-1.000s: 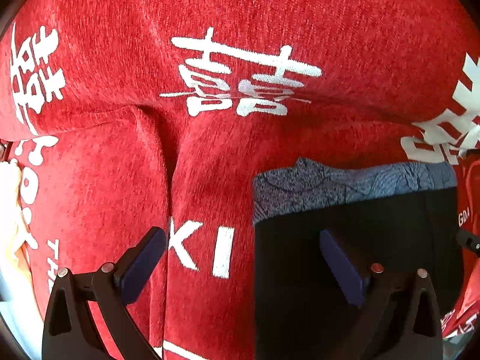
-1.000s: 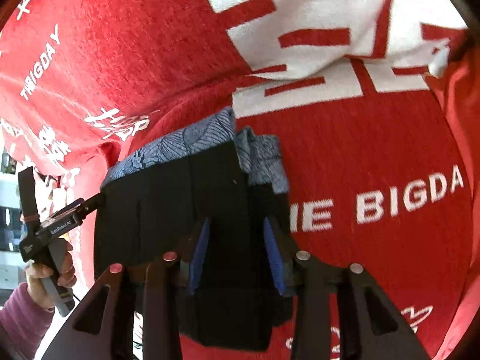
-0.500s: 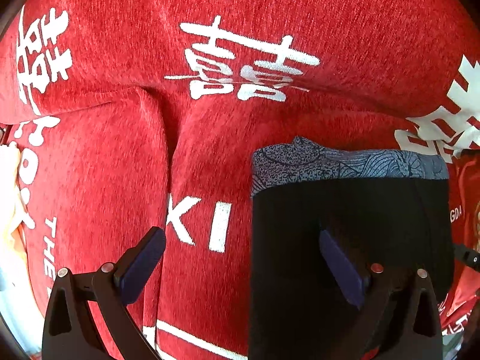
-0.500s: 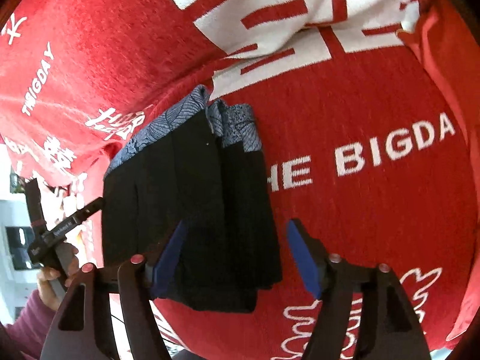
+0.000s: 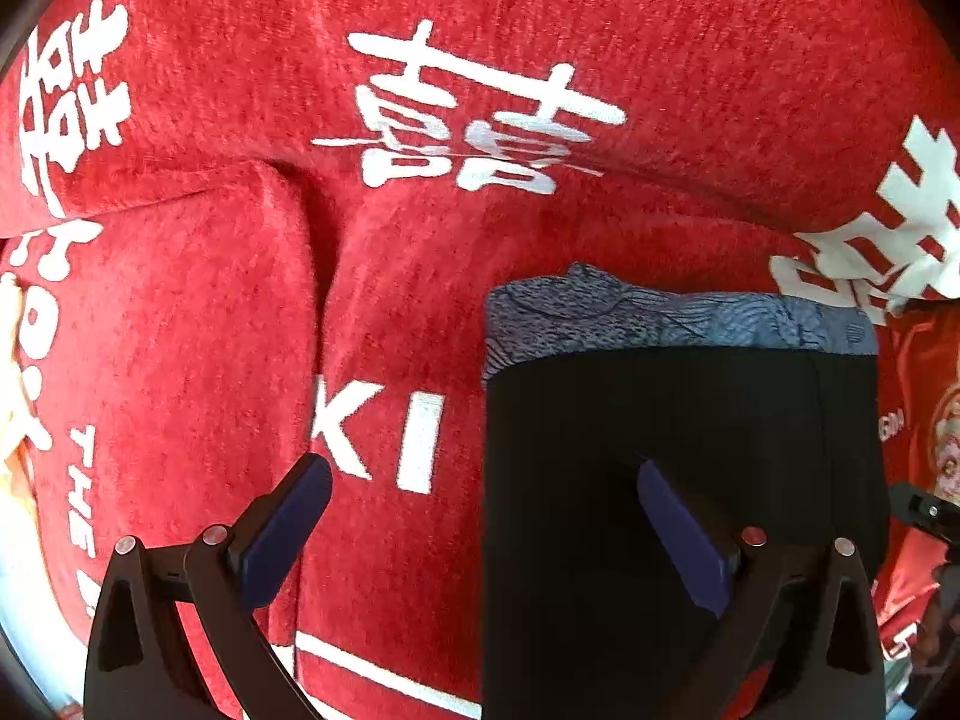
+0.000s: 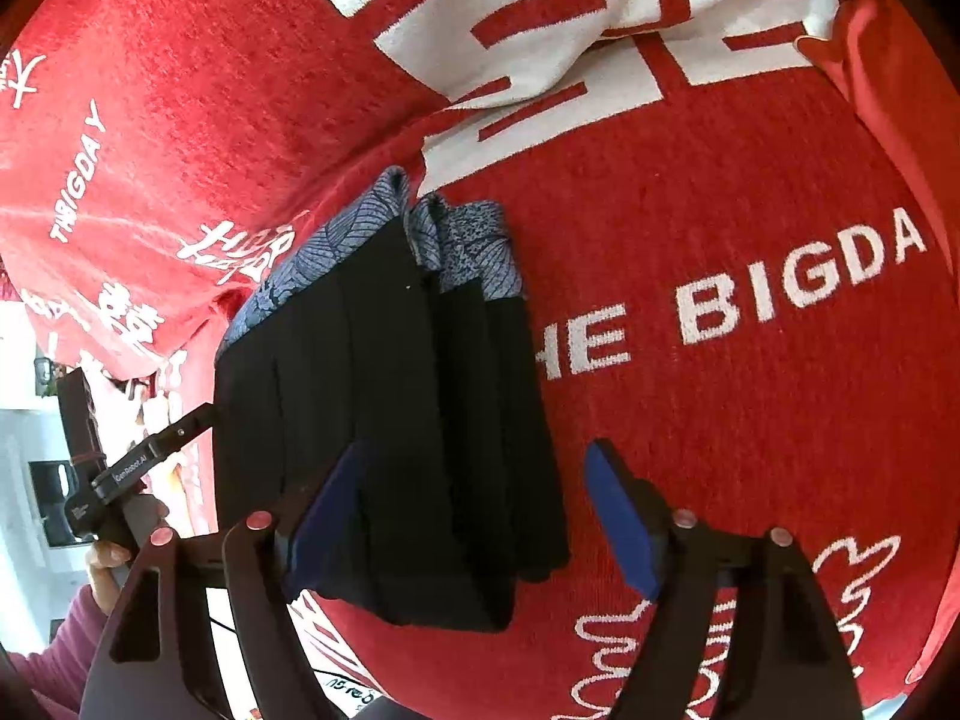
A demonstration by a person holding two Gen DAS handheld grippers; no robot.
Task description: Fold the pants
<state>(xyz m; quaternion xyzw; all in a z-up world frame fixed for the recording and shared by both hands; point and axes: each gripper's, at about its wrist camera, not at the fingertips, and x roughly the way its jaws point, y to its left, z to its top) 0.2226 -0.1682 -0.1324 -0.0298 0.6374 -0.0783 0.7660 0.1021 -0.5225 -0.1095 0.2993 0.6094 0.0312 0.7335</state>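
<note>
The black pants with a blue-grey patterned waistband lie folded on the red blanket. They also show in the right wrist view, stacked in several layers. My left gripper is open above the pants' left edge, its right finger over the black cloth. My right gripper is open and empty, with the folded pants' right edge between its fingers. The left gripper also shows at the left of the right wrist view, held by a hand.
The red blanket has white lettering and characters and a deep crease to the left of the pants. The blanket's edge and a pale room show at far left in the right wrist view.
My right gripper opened, let go of the pants and drew back a little. The left gripper stayed open and hardly moved.
</note>
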